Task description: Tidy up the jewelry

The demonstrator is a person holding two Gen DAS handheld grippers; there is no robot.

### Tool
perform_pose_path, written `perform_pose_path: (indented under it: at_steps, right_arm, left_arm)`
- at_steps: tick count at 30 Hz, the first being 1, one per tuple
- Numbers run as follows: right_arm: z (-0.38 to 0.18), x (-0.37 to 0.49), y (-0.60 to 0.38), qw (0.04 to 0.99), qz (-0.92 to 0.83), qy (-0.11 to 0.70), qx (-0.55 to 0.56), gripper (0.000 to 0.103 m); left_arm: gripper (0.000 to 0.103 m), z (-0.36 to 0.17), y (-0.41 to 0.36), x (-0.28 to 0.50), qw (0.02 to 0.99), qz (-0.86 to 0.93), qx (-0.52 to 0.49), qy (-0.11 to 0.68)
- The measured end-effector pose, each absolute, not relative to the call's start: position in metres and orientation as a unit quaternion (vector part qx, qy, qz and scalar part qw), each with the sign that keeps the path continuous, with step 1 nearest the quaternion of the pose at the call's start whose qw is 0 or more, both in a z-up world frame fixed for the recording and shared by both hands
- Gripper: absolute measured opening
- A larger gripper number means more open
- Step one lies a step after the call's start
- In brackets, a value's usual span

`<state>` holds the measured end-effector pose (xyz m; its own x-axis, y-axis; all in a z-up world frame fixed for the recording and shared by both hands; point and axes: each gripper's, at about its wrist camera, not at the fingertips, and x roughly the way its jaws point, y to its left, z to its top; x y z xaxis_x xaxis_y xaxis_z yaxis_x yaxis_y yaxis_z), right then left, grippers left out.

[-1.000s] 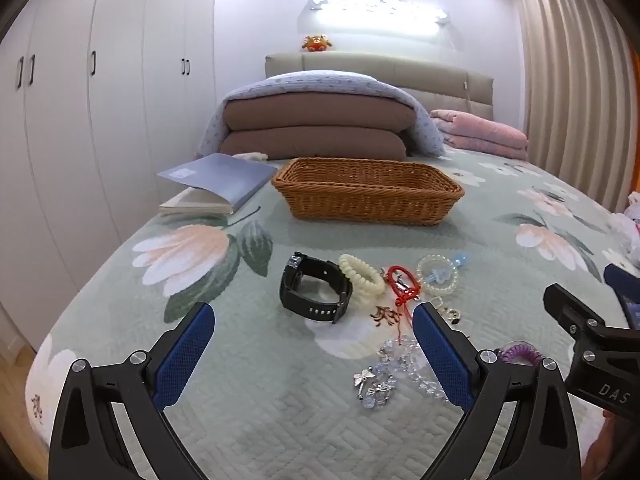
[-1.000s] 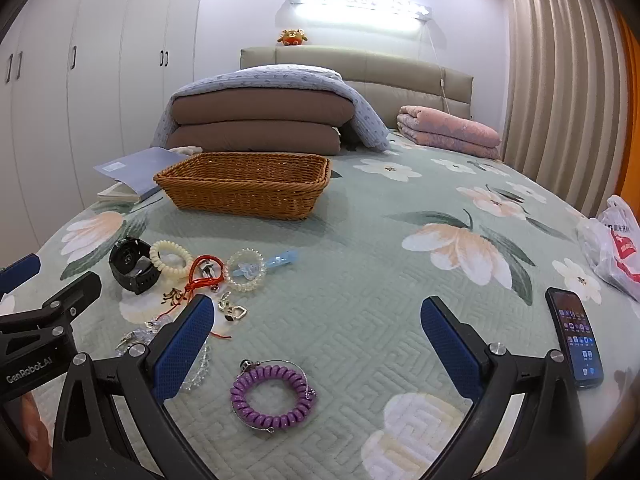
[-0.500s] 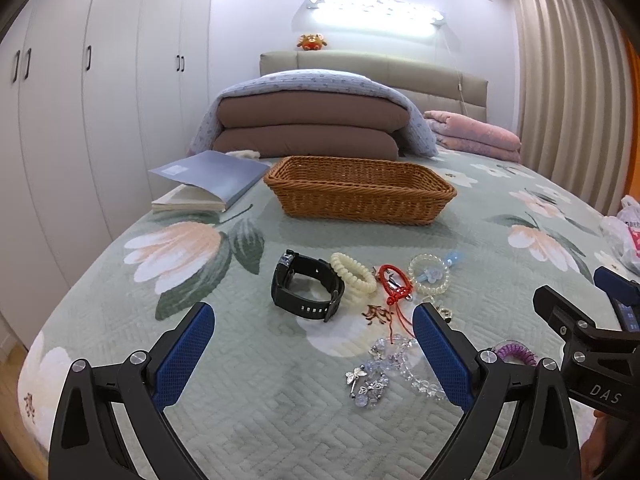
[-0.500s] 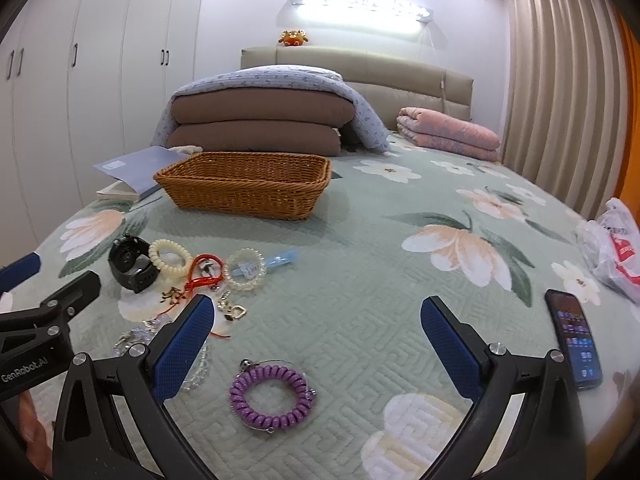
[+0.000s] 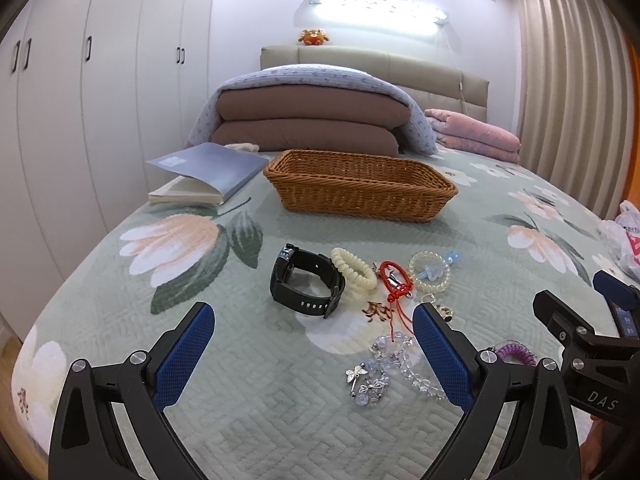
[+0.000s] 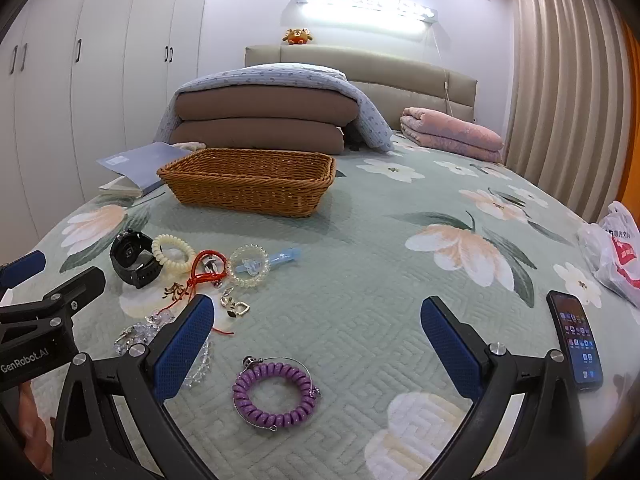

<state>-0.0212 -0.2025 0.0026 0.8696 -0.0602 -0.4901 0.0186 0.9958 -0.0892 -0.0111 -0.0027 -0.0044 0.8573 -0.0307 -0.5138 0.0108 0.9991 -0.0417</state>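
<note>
— Two grippers were in view, both spread wide with nothing between their fingers. The left gripper [image 5: 310, 350] hung over the bedspread [image 5: 248, 412]; its right finger covered part of the clear bead strand [image 5: 394, 364].

— And the right gripper [image 6: 316, 344]?

— Above the purple coil bracelet [image 6: 276, 394]. In the left view that bracelet showed only as a sliver behind the finger.

— Farther out?

— The black watch [image 5: 306, 286], cream coil bracelet [image 5: 354, 272], red cord [image 5: 396, 284] and pale bead bracelet [image 5: 430, 272] lay in a row, touching or just beside each other. Small charms [image 6: 234, 306] were too tiny to make out. Beyond stood the wicker basket [image 5: 360, 192], its inside hidden by the rim.

— Any change from a second earlier?

— The left camera had edged closer to the jewelry; nothing on the bed had moved.
</note>
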Motion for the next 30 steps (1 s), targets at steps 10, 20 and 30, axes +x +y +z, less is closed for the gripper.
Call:
perform_pose_path:
  at_steps: [10, 20, 30]
  right_arm:
    - [0.0027, -0.0192, -0.2080, 0.965, -0.021, 0.258, -0.028, 0.103]
    - [0.0023, -0.0192, -0.2080, 0.965, -0.022, 0.258, -0.029, 0.103]
    - [0.0010, -0.0184, -0.2091, 0.965, -0.027, 0.259, -0.028, 0.103]
  left_arm:
    - [0.100, -0.0055, -0.0011, -0.0110, 0.963, -0.011, -0.021, 0.269]
    - [0.100, -0.0070, -0.0012, -0.0103, 0.962, -0.013, -0.021, 0.272]
    - [0.100, -0.0081, 0.0000, -0.0096, 0.961, -0.017, -0.026, 0.276]
